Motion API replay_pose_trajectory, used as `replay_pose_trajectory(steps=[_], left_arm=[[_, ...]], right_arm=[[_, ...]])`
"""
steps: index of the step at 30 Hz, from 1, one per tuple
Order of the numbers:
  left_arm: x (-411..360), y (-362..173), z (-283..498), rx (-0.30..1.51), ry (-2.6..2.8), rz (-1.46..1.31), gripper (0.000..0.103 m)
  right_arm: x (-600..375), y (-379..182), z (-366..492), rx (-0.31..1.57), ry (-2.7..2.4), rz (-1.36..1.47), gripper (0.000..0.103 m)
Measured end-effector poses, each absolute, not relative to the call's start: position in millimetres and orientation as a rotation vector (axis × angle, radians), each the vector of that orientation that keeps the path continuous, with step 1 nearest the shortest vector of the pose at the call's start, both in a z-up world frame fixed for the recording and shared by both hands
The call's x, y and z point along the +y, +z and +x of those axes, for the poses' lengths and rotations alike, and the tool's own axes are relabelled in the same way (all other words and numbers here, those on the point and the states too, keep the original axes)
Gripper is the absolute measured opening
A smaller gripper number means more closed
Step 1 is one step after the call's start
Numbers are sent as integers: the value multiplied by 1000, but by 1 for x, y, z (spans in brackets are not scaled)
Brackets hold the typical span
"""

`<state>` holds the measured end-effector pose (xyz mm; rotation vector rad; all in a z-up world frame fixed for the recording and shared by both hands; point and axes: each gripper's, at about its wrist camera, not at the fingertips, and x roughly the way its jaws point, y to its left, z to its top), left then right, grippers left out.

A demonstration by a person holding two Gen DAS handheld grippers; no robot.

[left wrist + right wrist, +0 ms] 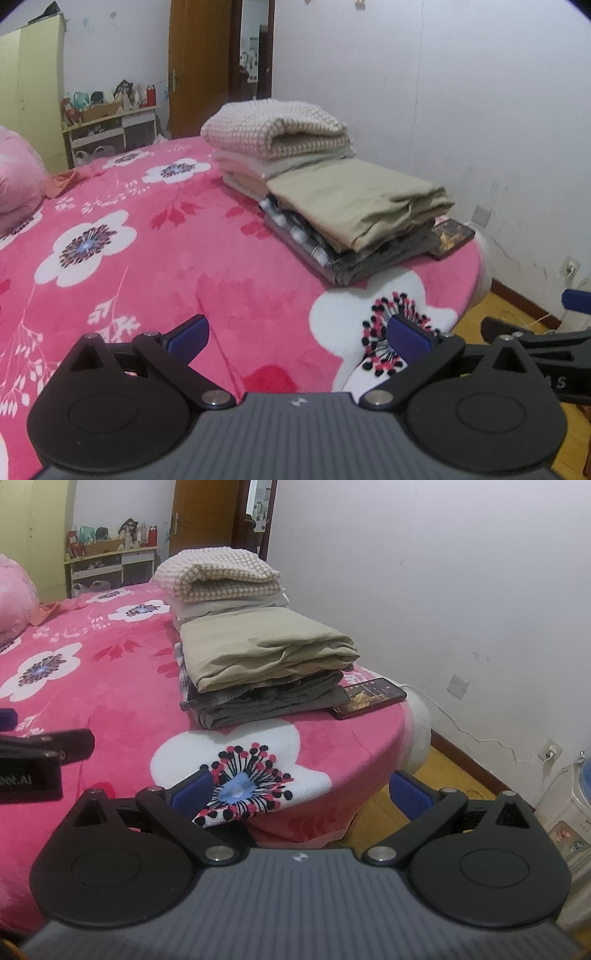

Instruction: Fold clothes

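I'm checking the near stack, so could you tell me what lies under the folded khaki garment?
Under the khaki garment lie a plaid piece and grey-olive folds; covered parts stay unseen.

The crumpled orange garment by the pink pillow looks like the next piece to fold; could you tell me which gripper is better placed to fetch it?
Left, probably. The orange garment lies far left; the left gripper is on that side, open and empty.

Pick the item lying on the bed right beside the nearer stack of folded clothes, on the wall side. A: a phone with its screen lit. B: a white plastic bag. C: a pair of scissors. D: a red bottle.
A: a phone with a lit screen lies flat on the pink blanket, against the nearer stack, towards the wall.
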<state>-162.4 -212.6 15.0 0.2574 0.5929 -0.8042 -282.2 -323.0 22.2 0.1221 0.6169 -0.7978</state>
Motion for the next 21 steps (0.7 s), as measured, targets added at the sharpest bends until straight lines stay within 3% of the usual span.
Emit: replay_pose_trajectory(steps=[21], left_arm=[[-215, 8, -164, 642, -810, 262, 103]], right_arm=[[-324, 16, -287, 628, -805, 132, 102]])
